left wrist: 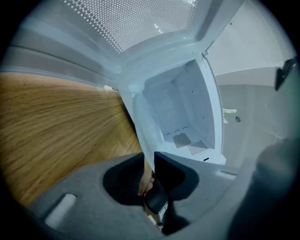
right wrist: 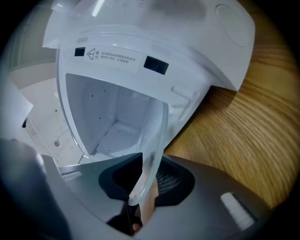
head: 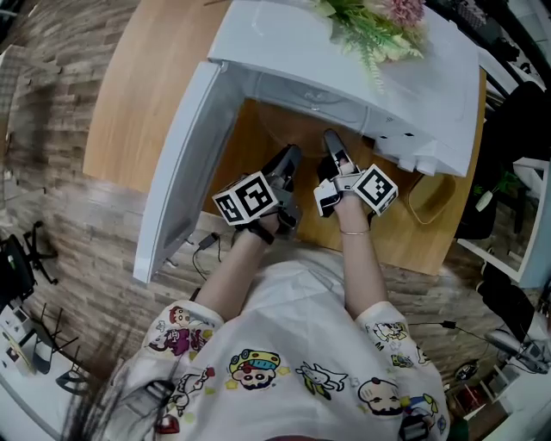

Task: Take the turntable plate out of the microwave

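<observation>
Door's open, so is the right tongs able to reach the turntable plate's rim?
Probably yes. The turntable plate stands edge-on between the jaws of the right tongs, apparently pinched. The microwave door is swung wide, and nothing is in the way.

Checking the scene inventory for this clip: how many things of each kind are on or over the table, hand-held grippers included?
Microwave: 1
Turntable plate: 1
Hand-held grippers: 2 (left hand-held gripper, right hand-held gripper)
Bunch of flowers: 1
Cable loop: 1
Total: 6
</observation>
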The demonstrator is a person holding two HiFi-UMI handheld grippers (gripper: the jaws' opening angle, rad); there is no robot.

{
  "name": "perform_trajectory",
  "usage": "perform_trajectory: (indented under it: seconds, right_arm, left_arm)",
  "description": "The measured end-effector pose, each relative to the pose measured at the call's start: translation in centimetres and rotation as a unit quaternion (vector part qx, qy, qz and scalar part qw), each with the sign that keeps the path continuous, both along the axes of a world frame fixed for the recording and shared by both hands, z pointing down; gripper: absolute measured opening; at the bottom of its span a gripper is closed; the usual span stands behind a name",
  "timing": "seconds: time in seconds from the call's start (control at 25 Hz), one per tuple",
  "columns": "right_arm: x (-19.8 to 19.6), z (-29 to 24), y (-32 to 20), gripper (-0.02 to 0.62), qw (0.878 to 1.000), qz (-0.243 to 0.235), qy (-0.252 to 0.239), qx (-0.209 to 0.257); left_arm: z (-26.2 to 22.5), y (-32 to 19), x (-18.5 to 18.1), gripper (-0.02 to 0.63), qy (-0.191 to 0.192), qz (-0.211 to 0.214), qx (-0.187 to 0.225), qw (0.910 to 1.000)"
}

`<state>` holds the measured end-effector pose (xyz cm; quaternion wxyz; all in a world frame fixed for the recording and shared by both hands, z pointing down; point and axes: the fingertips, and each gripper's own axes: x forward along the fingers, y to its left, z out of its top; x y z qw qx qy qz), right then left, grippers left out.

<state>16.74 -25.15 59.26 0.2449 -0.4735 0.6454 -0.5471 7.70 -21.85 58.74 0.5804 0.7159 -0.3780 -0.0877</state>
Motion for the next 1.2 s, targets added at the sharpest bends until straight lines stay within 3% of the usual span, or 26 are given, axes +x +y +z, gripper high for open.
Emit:
perform_trajectory:
  seconds: [0.28, 0.64, 0.8, 1.08, 1.2]
  right_arm:
    - [-0.2, -0.2, 0.0, 0.08, 1.0, 0.0, -0.018, 0.005]
    - [-0.2, -0.1, 0.3, 0.08, 1.0, 0.0, -0.014, -0.005]
    - [-0.1, 0.0, 0.2, 0.081, 1.0, 0.0, -0.012, -0.006]
    - [-0.1, 0.3, 0.5, 0.075, 0.999, -0.007, -0.031, -0.013]
    - [-0.3, -0.8, 0.6, 0.075, 0.999, -0.016, -0.03, 0.005]
  left_arm:
    - [0.2, -1.9, -0.5, 0.141, 0.007, -0.015, 0.011, 0.9998]
    - [0.9, -4.6, -0.4, 0.14, 0.004, -0.028, 0.004, 0.9996]
    - [0.4, -5.0, 0.0, 0.08, 0.015, -0.03, 0.01, 0.9994]
    - [0.3, -4.9, -0.1, 0.067, 0.024, -0.033, 0.011, 0.9991]
    - [-0.3, -4.6, 0.0, 0.066, 0.026, -0.034, 0.015, 0.999]
